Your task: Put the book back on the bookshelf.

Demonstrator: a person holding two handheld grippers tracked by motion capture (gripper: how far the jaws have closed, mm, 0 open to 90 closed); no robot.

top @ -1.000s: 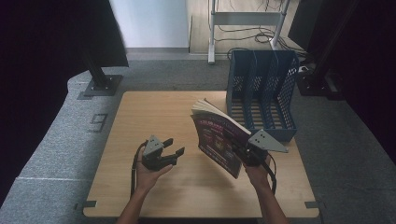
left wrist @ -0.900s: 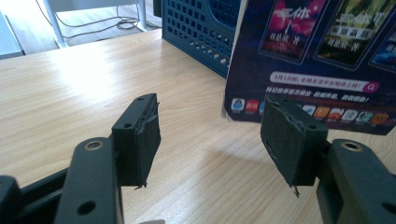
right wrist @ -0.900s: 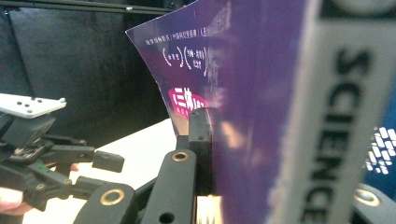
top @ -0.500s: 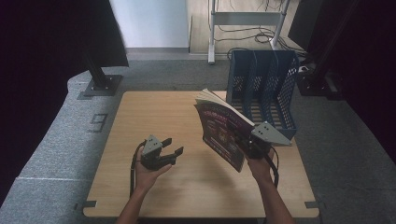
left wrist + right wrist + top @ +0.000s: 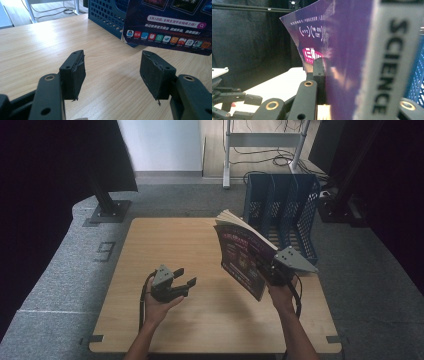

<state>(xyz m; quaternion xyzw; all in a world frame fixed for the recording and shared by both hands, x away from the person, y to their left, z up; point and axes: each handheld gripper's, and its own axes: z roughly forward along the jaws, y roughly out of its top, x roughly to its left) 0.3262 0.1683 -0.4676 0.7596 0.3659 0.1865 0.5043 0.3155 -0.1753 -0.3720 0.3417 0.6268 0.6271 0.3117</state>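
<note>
A magazine (image 5: 242,256) with a dark purple cover stands nearly upright above the table's right half, my right gripper (image 5: 272,269) shut on its lower edge. In the right gripper view one finger (image 5: 319,75) presses against the cover (image 5: 347,47), beside a spine that reads SCIENCE. Just behind stands a blue slotted file rack (image 5: 285,207). My left gripper (image 5: 184,276) rests low over the table at the front left, jaws open with nothing between them. Its own view has the gripper (image 5: 113,72) facing the magazine's back cover (image 5: 170,22) and the rack (image 5: 107,17).
The wooden table (image 5: 165,240) is bare on its left and far side. Grey carpet surrounds it. A dark stand base (image 5: 107,212) sits on the floor at the back left, and metal legs with cables (image 5: 260,150) stand behind the rack.
The magazine has tipped from a slant to nearly upright in my right gripper and sits a little closer to the rack. My left gripper has stayed where it was.
</note>
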